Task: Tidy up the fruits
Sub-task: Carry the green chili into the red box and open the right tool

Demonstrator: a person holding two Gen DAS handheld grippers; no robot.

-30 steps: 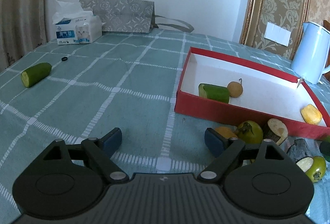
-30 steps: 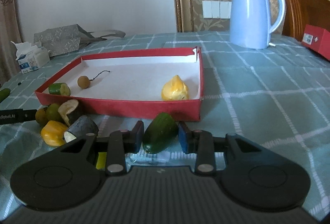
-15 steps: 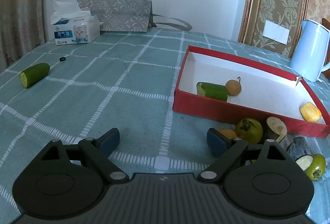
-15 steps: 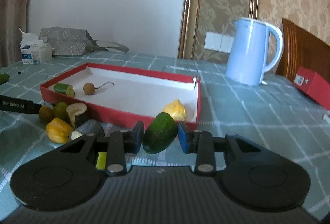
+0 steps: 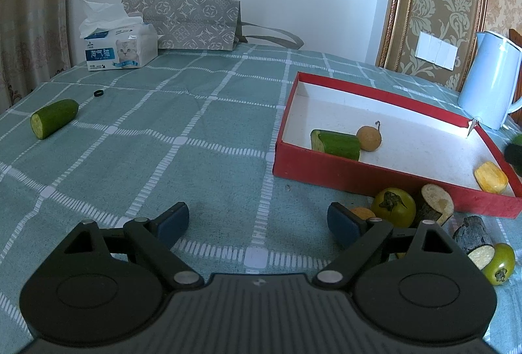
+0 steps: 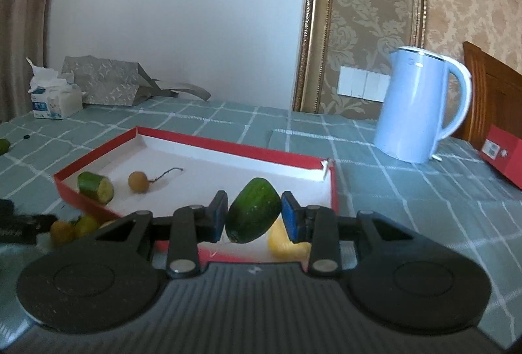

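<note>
While clamped, cucumber piece (image 6: 253, 214) tilted between right gripper (image 6: 254, 217) fingers (image 6: 218, 215).

A table (image 5: 195, 132) holds a shallow box (image 5: 359, 171) toward the right. In the box: a cucumber piece (image 5: 336, 143) beside a longan (image 5: 368, 139) near its left wall — and a pepper piece (image 5: 491, 177) at the near right corner. Before the box's front wall lies a cluster of produce (image 5: 394, 207). Far left lies another cucumber piece (image 5: 53, 117). At the back left stand a tissue pack (image 5: 119, 49) and a bag (image 5: 189, 21); a kettle (image 6: 417, 106) stands behind the box, to the right.
</note>
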